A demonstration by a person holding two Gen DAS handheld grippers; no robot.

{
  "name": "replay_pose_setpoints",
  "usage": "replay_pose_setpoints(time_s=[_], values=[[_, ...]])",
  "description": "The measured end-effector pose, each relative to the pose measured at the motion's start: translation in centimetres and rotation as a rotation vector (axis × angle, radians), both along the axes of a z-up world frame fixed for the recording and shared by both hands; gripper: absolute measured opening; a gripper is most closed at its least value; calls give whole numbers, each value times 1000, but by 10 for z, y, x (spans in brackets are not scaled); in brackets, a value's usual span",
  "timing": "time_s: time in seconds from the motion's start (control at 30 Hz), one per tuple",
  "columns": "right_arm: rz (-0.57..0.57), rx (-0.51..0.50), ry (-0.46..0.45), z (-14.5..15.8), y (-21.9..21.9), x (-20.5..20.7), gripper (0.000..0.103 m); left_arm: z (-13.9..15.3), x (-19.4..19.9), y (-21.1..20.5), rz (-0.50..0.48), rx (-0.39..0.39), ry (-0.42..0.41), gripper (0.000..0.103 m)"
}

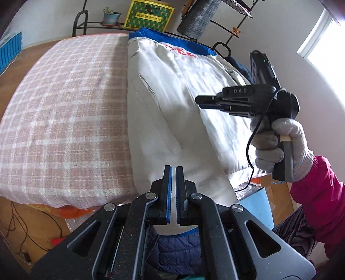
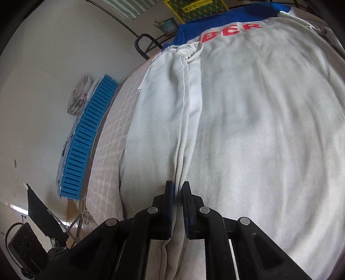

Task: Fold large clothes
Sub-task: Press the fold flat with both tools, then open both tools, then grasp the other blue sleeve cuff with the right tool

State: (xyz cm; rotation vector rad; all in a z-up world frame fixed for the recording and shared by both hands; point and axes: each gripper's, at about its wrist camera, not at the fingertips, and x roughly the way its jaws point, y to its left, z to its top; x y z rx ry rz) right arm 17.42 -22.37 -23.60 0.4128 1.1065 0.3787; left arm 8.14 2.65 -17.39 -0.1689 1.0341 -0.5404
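A large white jacket (image 1: 172,86) with a blue collar and red letters lies flat along the right side of the bed. My left gripper (image 1: 173,172) is shut with nothing in it, and hovers over the jacket's near hem. In the left wrist view my right gripper (image 1: 199,102) hangs over the middle of the jacket, held by a gloved hand (image 1: 280,146). In its own view the right gripper (image 2: 177,189) has its jaws slightly apart. The folded sleeve (image 2: 185,97) on the jacket (image 2: 269,129) runs straight away from the gap, and the pads do not press on it.
A pink plaid cover (image 1: 64,107) spreads over the bed left of the jacket. Beyond the bed's far end a metal rack holds a yellow-green box (image 1: 148,15) and a potted plant (image 1: 111,16). A blue slatted crate (image 2: 86,140) stands by the wall. Cables (image 1: 32,226) lie on the floor.
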Motion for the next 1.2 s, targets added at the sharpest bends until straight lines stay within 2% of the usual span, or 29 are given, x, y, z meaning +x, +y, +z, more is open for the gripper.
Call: replay_pose_setpoints(time_s=[0.2, 0.33, 0.43, 0.53, 0.57, 0.6, 0.63, 0.67, 0.8, 0.87, 1.0, 1.13, 1.2], values=[[20, -94, -98, 32, -24, -24, 31, -30, -11, -47, -114, 70, 0, 0], [-20, -160, -153, 44, -59, -46, 32, -47, -10, -59, -119, 122, 6, 0], [-84, -180, -202, 50, -98, -61, 34, -38, -10, -56, -113, 99, 17, 0], [-149, -229, -250, 56, -136, -77, 36, -18, -10, -55, -103, 76, -8, 0], [-166, -250, -260, 57, -147, -81, 38, -10, -10, -55, -98, 68, -23, 5], [-186, -265, -266, 58, -159, -85, 44, -2, -9, -57, -90, 58, -42, 10], [-208, -272, -273, 61, -171, -90, 49, 8, -7, -58, -84, 44, -61, 21], [-232, -275, -278, 63, -183, -93, 49, 17, -5, -59, -80, 27, -78, 30], [-321, -283, -294, 70, -226, -106, 49, 43, 11, -77, -88, 8, -124, 41], [-360, -298, -301, 73, -242, -114, 49, 52, 20, -90, -98, 15, -140, 56], [-422, -300, -298, 73, -273, -124, 49, 60, 42, -110, -104, -2, -112, 58], [-484, -302, -317, 75, -303, -135, 49, 66, 56, -133, -101, 32, -142, 59], [-507, -304, -334, 75, -318, -140, 49, 67, 63, -143, -103, 44, -153, 62]])
